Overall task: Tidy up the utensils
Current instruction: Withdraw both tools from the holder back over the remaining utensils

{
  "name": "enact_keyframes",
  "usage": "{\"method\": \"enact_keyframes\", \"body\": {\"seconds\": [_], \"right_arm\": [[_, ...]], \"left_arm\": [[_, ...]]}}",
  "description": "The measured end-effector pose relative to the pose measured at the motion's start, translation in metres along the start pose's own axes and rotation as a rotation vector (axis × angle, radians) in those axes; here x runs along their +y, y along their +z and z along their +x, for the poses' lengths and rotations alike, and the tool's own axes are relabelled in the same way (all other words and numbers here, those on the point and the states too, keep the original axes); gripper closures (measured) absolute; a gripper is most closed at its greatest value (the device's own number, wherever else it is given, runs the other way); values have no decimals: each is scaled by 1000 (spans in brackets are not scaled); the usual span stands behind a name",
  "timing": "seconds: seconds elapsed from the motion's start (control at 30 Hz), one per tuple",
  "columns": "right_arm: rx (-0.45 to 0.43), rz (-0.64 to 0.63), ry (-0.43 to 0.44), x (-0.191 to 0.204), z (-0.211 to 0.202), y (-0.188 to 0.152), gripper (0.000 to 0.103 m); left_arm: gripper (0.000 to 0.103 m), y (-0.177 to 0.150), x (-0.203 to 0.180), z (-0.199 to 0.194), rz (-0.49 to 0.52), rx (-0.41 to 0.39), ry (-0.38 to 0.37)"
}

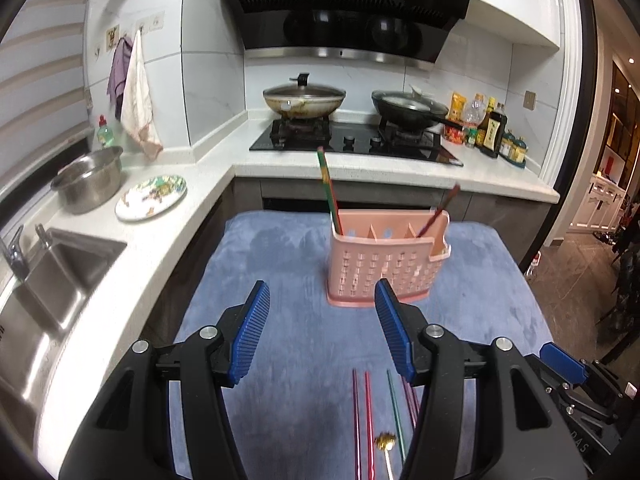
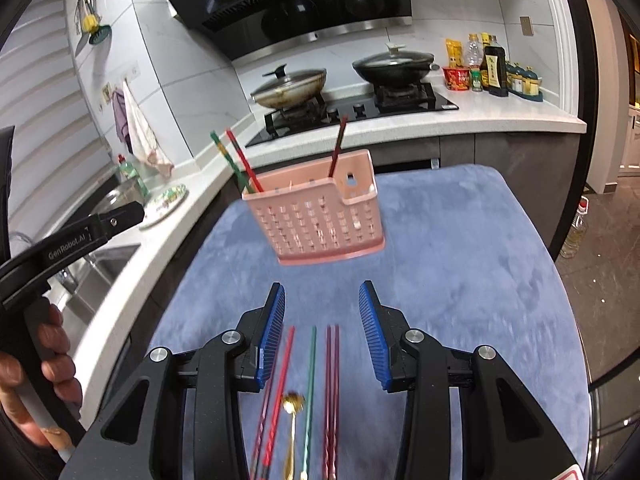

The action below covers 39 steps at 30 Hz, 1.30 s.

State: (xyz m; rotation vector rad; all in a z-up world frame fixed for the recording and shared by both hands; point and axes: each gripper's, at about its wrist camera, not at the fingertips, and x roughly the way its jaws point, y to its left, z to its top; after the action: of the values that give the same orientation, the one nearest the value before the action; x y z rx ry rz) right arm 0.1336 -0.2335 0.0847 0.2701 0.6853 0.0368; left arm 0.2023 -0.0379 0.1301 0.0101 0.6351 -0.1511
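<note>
A pink perforated utensil holder [image 1: 384, 266] [image 2: 320, 216] stands on a blue cloth [image 1: 288, 264] [image 2: 460, 248]. A green chopstick [image 1: 329, 192] [image 2: 228, 160] and a red chopstick [image 2: 244, 160] lean in its left compartment, a dark red one [image 1: 440, 210] [image 2: 337, 146] in its right. Red [image 2: 280, 376], green [image 2: 310, 380] and maroon chopsticks [image 2: 332, 384] and a gold spoon [image 2: 293, 404] lie on the cloth near me. My left gripper [image 1: 322, 304] is open and empty above them. My right gripper [image 2: 322, 308] is open and empty over them.
The cloth covers a table beside an L-shaped white counter [image 1: 168, 236]. A sink [image 1: 52, 280], steel bowl [image 1: 90, 178] and patterned plate [image 1: 152, 196] are at the left. A hob with two lidded pans [image 1: 304, 100] [image 1: 408, 108] and bottles [image 1: 494, 128] stands behind.
</note>
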Motion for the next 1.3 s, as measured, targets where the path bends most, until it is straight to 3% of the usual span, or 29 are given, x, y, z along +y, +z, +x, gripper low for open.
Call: {"method": "enact_keyframes", "body": {"seconds": [0.97,1.3], "right_arm": [[219,-73,-99,-2,22,-135,65],[289,-84,-107,-6,34,-166,77]], "left_arm": [[51,-136,11,23,0,249,18],[51,-180,10,30,10,330,6]]}}
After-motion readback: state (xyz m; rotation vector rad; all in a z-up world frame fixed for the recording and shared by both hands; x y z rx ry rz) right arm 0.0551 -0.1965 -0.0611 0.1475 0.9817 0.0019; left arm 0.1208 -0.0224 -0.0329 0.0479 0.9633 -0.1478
